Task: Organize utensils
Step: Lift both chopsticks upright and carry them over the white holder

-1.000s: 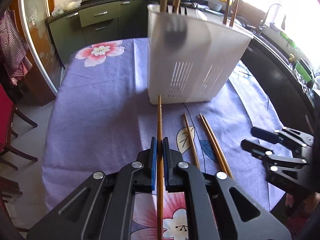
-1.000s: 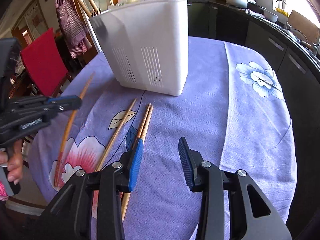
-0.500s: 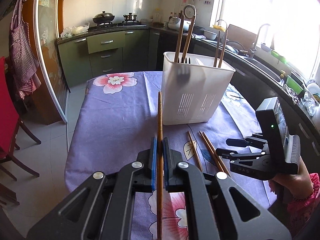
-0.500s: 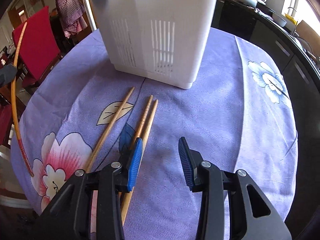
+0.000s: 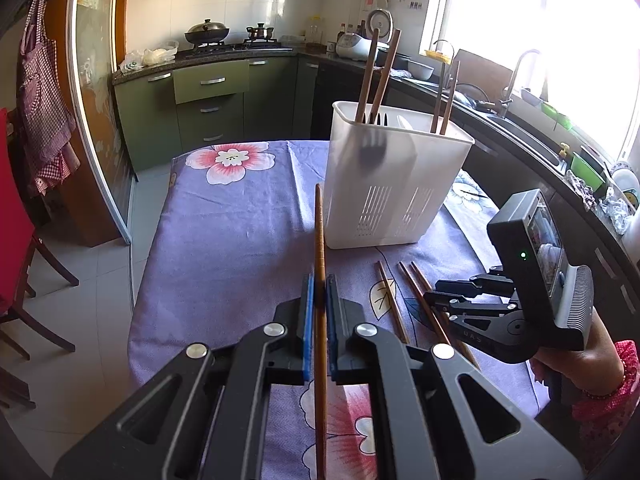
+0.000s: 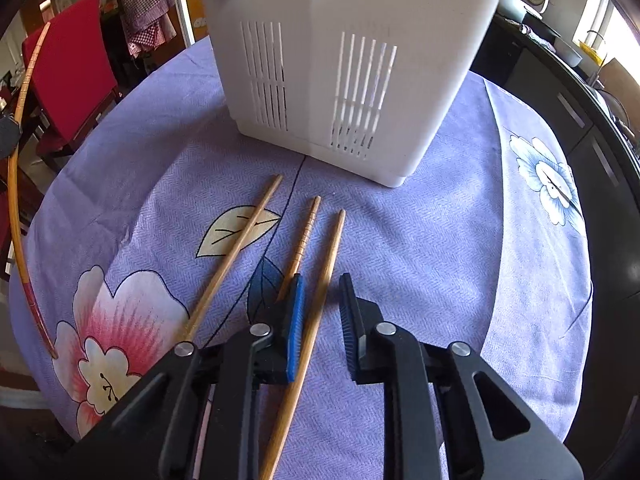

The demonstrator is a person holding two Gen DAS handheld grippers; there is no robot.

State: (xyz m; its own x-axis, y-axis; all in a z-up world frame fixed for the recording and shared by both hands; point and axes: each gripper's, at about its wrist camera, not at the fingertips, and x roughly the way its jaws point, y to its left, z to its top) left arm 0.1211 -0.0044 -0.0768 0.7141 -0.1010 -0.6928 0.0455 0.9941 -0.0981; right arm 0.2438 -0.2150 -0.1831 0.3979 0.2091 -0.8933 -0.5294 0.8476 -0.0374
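A kitchen table under a purple flowered cloth (image 6: 440,240) carries a white utensil holder (image 5: 396,184) at frame center. The left gripper (image 5: 318,312) clamps one chopstick (image 5: 319,240) lifted off the cloth. The right gripper (image 6: 322,320) is closing around another chopstick (image 6: 326,276) lying on the cloth, its near end hidden beneath the fingers.

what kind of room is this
A home kitchen, most likely: a wok on the stove, green cabinets, and a sink with faucet under the window.
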